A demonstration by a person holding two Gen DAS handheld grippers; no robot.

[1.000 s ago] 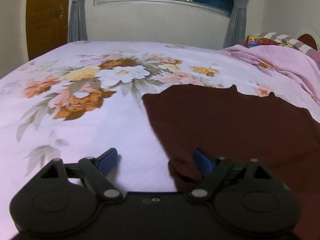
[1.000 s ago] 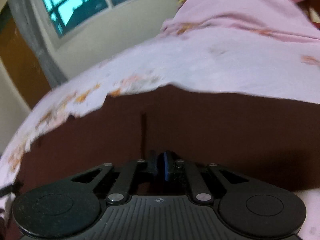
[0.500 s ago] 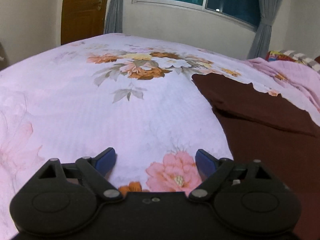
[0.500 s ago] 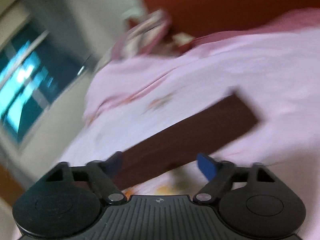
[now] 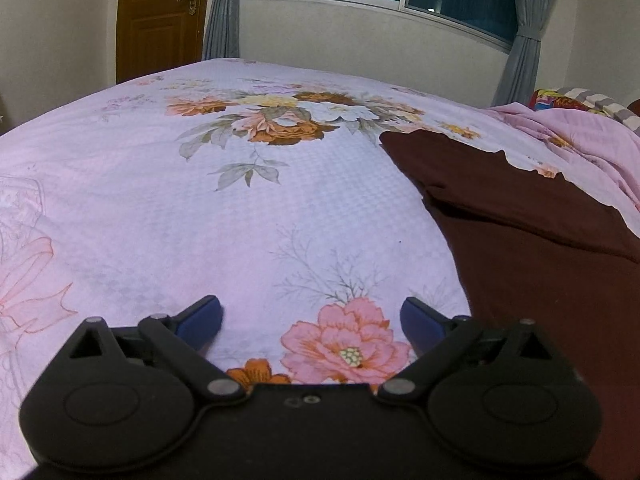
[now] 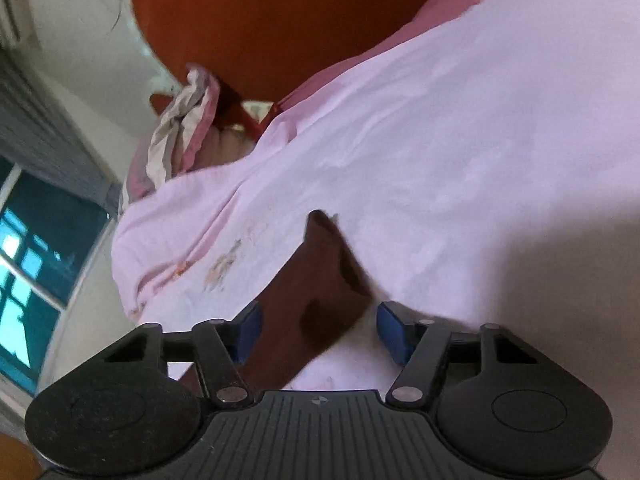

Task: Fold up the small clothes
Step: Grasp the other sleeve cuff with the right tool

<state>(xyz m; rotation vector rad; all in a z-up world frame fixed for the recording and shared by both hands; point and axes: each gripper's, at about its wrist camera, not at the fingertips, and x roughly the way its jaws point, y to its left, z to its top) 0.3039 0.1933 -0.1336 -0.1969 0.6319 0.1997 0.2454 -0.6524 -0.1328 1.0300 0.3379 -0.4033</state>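
A: On the pink floral bedspread (image 5: 208, 216), we are holding the left gripper (image 5: 310, 318) low over bare sheet. Its blue pads are spreading wide, a little wider than a moment ago, with only the printed pink flower between them. The dark maroon cloth garment (image 5: 532, 240) is lying flat to its right, with one layer already folded across its far part.

B: That is the change we are noting. A second ago the left gripper's right pad was resting over the garment's near edge; now the garment is sitting clear of it, off to the side.

A: And the right gripper (image 6: 318, 328)?

B: It is standing partly spread, jaws closing in a little after springing apart. A second ago they were pinched together over the maroon cloth. In the right wrist view a narrow corner of the garment (image 6: 324, 288) is showing between the blue pads, and neither pad is pressing on it. The view is tilted and slightly blurred, with the brown headboard (image 6: 260, 20) at the top.

A: So we are reading both hands as released, one fold laid down.

B: Agreed, as a judgement. We are probably lining up the right gripper on that corner for the next fold.
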